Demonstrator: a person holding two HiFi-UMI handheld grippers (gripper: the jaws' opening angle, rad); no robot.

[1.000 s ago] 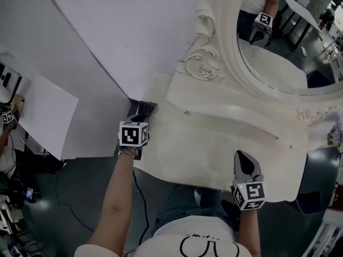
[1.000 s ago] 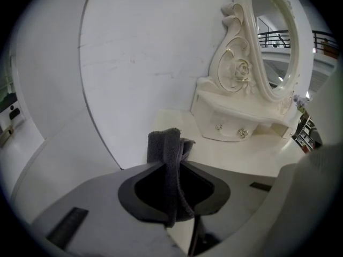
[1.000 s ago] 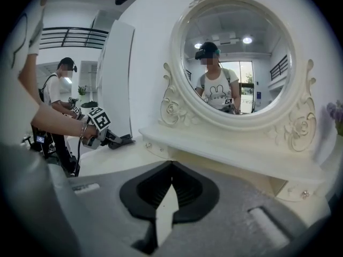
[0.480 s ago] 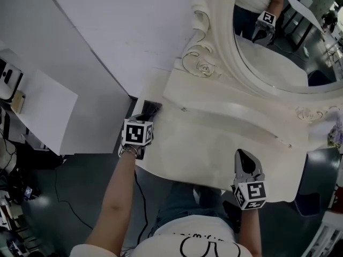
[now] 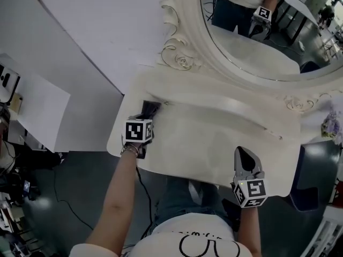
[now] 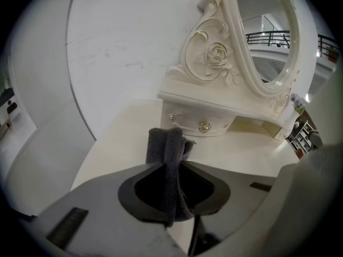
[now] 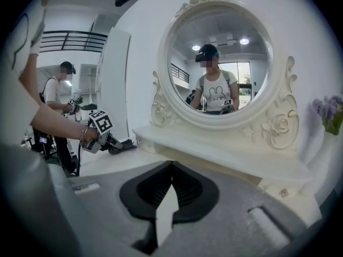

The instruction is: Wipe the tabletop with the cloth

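Note:
A dark grey cloth (image 5: 149,109) lies bunched on the left part of the cream tabletop (image 5: 203,143), close to the raised back ledge. My left gripper (image 5: 146,115) is shut on it. In the left gripper view the cloth (image 6: 167,143) stands folded between the jaws and sticks out past them, over the tabletop (image 6: 118,138). My right gripper (image 5: 242,153) hovers over the table's front edge at the right, shut and with nothing in it. In the right gripper view the right gripper's (image 7: 172,165) jaws meet at the tips, and the left gripper (image 7: 110,141) shows far left on the table.
A round ornate mirror (image 5: 252,42) rises behind the ledge with its small drawer (image 6: 203,126). Purple flowers (image 5: 329,123) stand at the table's right end. A white wall panel (image 5: 80,47) borders the table's left. Another person (image 7: 56,95) stands beyond the left end.
The head view has swung, so more of the table's left end shows. The left gripper with the cloth has slid a little inward along the ledge. The right gripper stays put.

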